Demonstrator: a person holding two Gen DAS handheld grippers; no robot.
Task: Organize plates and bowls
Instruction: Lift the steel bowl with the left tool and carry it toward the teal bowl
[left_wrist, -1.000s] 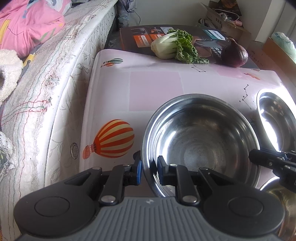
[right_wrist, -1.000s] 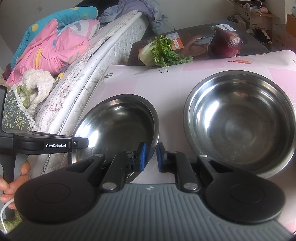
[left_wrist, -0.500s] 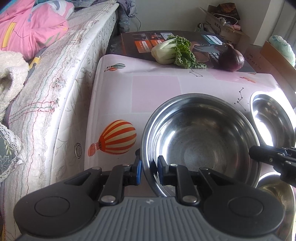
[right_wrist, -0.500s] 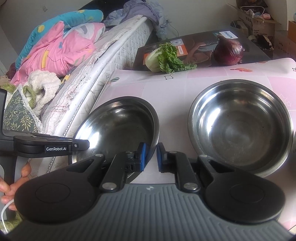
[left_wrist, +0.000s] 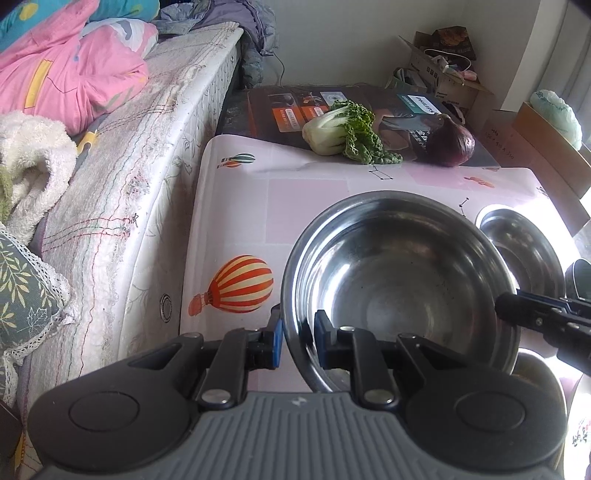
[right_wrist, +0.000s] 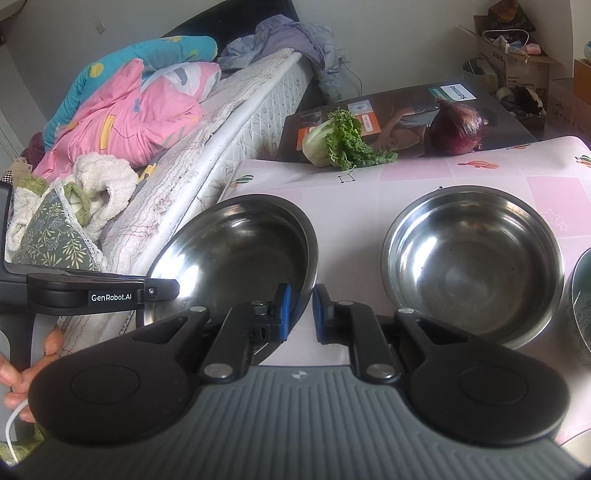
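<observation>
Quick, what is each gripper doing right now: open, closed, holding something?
Left gripper: closed on the rim of the steel bowl.
Right gripper: closed on the rim of the same bowl, at its other side.

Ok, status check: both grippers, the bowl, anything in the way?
Left gripper and right gripper both clamped on the near steel bowl's rim. Second steel bowl sits apart on the table. Nothing blocking.
</observation>
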